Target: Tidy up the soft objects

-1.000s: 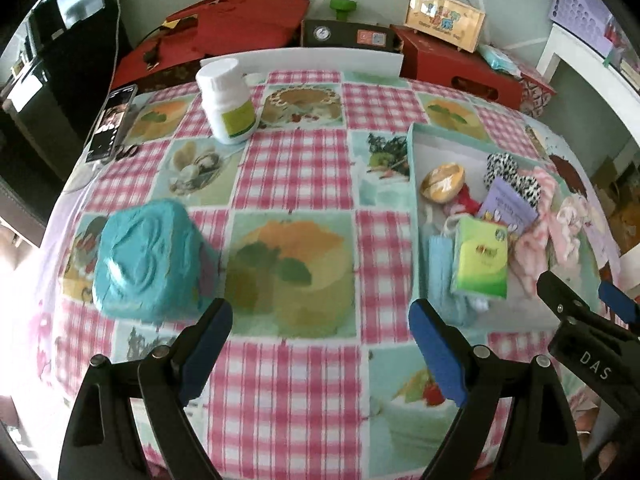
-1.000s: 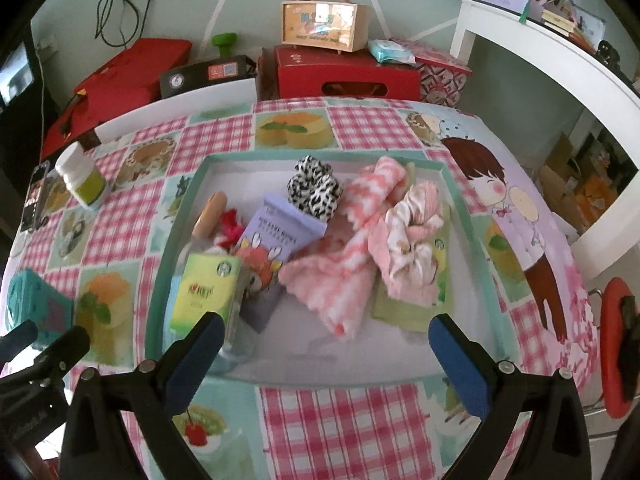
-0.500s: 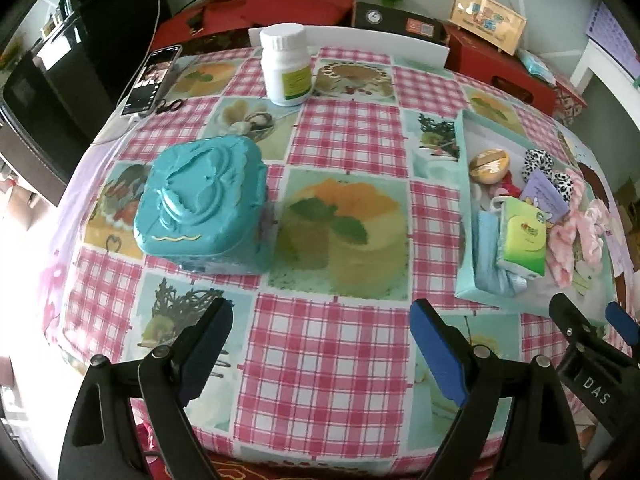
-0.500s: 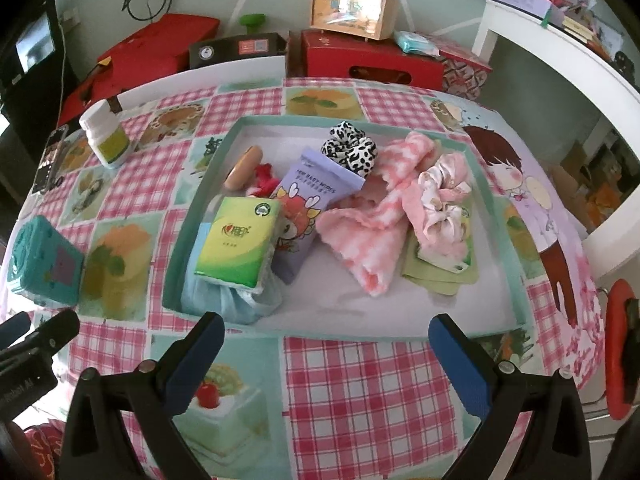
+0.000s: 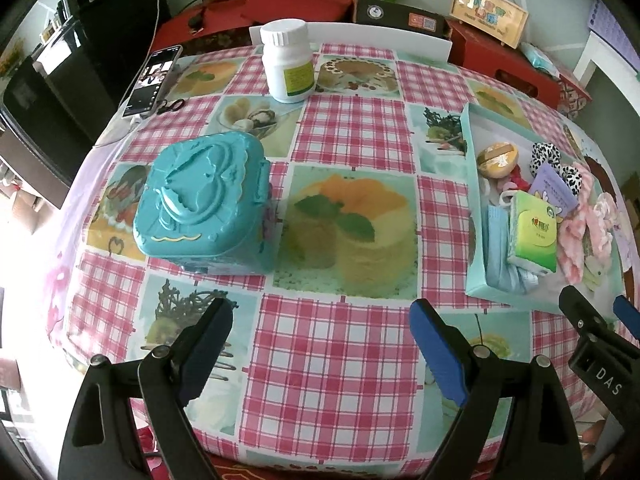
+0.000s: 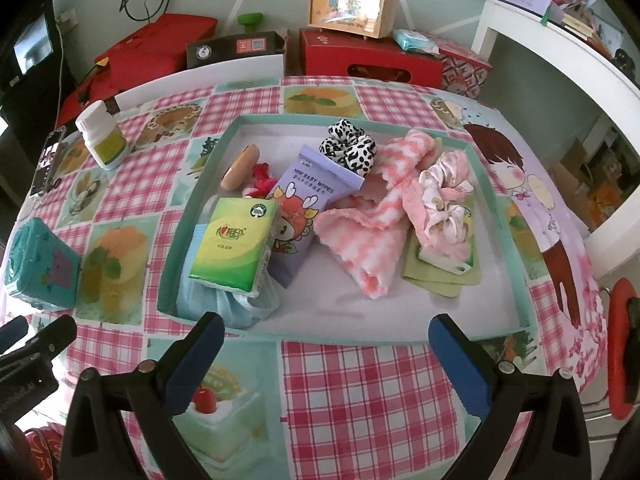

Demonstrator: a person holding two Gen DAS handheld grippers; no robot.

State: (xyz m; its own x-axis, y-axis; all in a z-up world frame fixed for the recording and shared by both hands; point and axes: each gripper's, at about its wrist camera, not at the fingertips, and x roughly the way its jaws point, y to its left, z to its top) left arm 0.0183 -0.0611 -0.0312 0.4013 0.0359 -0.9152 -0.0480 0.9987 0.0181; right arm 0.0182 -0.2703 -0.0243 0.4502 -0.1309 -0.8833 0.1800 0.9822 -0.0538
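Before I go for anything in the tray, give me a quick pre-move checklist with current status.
1. Left gripper open, empty: ok.
2. Right gripper open, empty: ok.
3. Teal box lid open to receive items: not ok, closed.
4. Pink cloth reachable on top of the tray: ok.
5. Green tissue pack free of clutter: not ok, lies on the blue masks.
6. Teal box contents: cannot tell.

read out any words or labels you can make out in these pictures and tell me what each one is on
"MINI BABY WIPES": on the purple wipes pack in the tray.
"DAS": on the right gripper body, seen from the left wrist view.
Green tissue pack: red logo, too blurred to read.
White bottle label and the wooden box print: too small to read.
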